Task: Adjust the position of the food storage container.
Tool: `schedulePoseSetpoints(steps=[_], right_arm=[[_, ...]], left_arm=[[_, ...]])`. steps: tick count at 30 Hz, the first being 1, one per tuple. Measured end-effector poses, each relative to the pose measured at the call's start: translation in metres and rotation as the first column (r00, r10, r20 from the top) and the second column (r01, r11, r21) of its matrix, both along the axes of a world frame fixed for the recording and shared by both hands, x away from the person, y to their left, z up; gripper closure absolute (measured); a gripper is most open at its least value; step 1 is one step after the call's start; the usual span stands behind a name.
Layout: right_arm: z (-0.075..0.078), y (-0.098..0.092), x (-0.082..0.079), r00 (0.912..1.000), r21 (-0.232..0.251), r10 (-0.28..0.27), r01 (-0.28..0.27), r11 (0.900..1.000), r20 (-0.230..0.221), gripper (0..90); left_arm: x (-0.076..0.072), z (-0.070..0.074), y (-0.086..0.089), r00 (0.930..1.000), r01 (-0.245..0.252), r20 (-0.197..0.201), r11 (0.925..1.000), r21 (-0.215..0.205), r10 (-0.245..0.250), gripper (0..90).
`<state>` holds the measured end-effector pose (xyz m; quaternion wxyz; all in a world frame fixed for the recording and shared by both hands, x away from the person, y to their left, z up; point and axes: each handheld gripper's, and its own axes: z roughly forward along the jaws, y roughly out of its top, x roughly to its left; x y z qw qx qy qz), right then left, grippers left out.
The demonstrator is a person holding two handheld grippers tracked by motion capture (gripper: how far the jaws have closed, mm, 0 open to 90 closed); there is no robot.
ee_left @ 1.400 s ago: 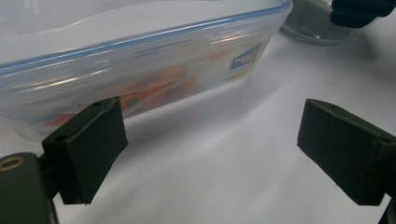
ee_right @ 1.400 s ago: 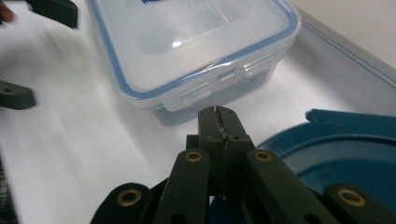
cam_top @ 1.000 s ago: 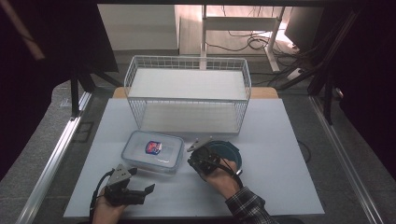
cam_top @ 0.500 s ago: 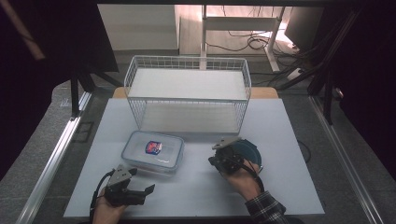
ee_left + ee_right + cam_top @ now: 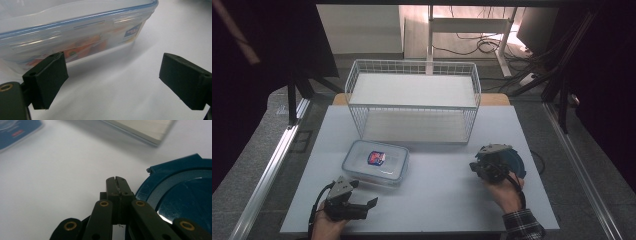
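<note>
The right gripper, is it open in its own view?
No, the right gripper is shut, its two black jaws pressed together with nothing between them.

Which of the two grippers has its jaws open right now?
The left gripper, jaws spread wide beside the clear lidded container. The right gripper is pressed shut next to the blue round lid.

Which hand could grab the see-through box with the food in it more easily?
Probably the left. The left gripper is open and its fingers point at the clear box close by. The right gripper is shut, beside the blue lid.
</note>
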<state>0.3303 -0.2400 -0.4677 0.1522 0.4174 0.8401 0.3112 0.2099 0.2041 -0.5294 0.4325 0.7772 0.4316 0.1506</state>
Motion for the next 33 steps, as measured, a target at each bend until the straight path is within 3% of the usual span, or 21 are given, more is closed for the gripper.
schedulePoseSetpoints(steps=[4, 6, 8, 10, 12, 13, 14, 17, 18, 20, 21, 22, 24, 28, 29, 30, 33], right_arm=[[0.001, -0.024, 0.002, 0.9980, 0.019, -0.064, 0.063, 0.998, 0.003, 90.0], [0.000, -0.028, 0.002, 0.9976, 0.028, -0.068, 0.068, 0.997, 0.006, 90.0], [-0.002, -0.025, 0.000, 0.9971, 0.006, -0.071, 0.071, 0.997, 0.029, 89.8], [-0.003, -0.023, -0.002, 0.9971, -0.022, -0.058, 0.059, 0.998, 0.050, 89.7], [-0.003, -0.023, -0.005, 0.9970, -0.007, -0.049, 0.050, 0.999, 0.060, 89.6], [-0.002, -0.024, -0.008, 0.9965, 0.010, -0.045, 0.044, 0.999, 0.071, 89.6], [-0.001, -0.023, -0.009, 0.9964, 0.021, -0.043, 0.041, 0.999, 0.073, 89.6], [0.001, -0.022, -0.013, 0.9961, 0.042, -0.027, 0.024, 0.999, 0.084, 89.3], [0.002, -0.022, -0.015, 0.9963, 0.053, -0.018, 0.014, 0.998, 0.083, 88.5], [0.002, -0.021, -0.016, 0.9963, 0.059, -0.013, 0.008, 0.998, 0.084, 88.0], [0.003, -0.021, -0.017, 0.9963, 0.064, -0.008, 0.002, 0.998, 0.086, 88.0], [0.003, -0.019, -0.021, 0.9957, 0.071, 0.013, -0.020, 0.997, 0.092, 87.9], [0.004, -0.017, -0.023, 0.9958, 0.072, 0.027, -0.033, 0.997, 0.087, 87.9], [0.003, -0.012, -0.023, 0.9954, 0.077, 0.046, -0.053, 0.996, 0.084, 87.9], [0.002, -0.011, -0.024, 0.9956, 0.081, 0.049, -0.056, 0.995, 0.080, 87.9], [0.001, -0.009, -0.024, 0.9955, 0.081, 0.056, -0.062, 0.995, 0.076, 87.9], [-0.001, -0.003, -0.026, 0.9941, 0.085, 0.085, -0.091, 0.992, 0.068, 87.9]], left_arm=[[0.000, 0.000, 0.000, 1.0000, 0.004, -0.009, 0.9998, -0.017, -0.004, 7.7], [0.001, 0.002, 0.002, 0.9996, -0.005, -0.028, 0.9990, -0.045, 0.003, 7.6], [0.002, 0.005, 0.005, 0.9992, -0.021, -0.034, 0.9985, -0.050, 0.019, 7.5], [0.001, 0.010, 0.008, 0.9996, -0.022, -0.018, 0.9975, -0.067, 0.021, 7.1], [0.001, 0.014, 0.010, 0.9996, -0.028, -0.013, 0.9979, -0.059, 0.027, 8.6], [0.000, 0.021, 0.015, 0.9986, -0.052, 0.008, 0.9984, -0.023, 0.052, 11.2], [0.000, 0.025, 0.019, 0.9979, -0.063, 0.014, 0.9979, -0.015, 0.063, 15.8], [0.000, 0.033, 0.031, 0.9961, -0.086, 0.020, 0.9958, -0.032, 0.086, 32.3], [0.001, 0.038, 0.046, 0.9944, -0.100, 0.026, 0.9932, -0.059, 0.102, 40.1], [0.003, 0.040, 0.054, 0.9922, -0.120, 0.027, 0.9914, -0.053, 0.121, 48.6], [0.006, 0.039, 0.063, 0.9883, -0.150, 0.022, 0.9878, -0.041, 0.151, 48.6], [0.011, 0.036, 0.076, 0.9811, -0.193, 0.012, 0.9808, -0.029, 0.193, 58.0], [0.017, 0.031, 0.091, 0.9685, -0.249, -0.001, 0.9680, -0.033, 0.249, 67.8], [0.031, 0.022, 0.110, 0.9433, -0.332, -0.015, 0.9434, 0.000, 0.332, 81.8], [0.031, 0.022, 0.110, 0.9433, -0.332, -0.015, 0.9434, 0.000, 0.332, 84.4], [0.043, 0.018, 0.116, 0.9375, -0.347, -0.031, 0.9379, 0.001, 0.347, 86.7], [0.057, 0.012, 0.117, 0.9362, -0.348, -0.048, 0.9374, 0.004, 0.348, 89.9]])
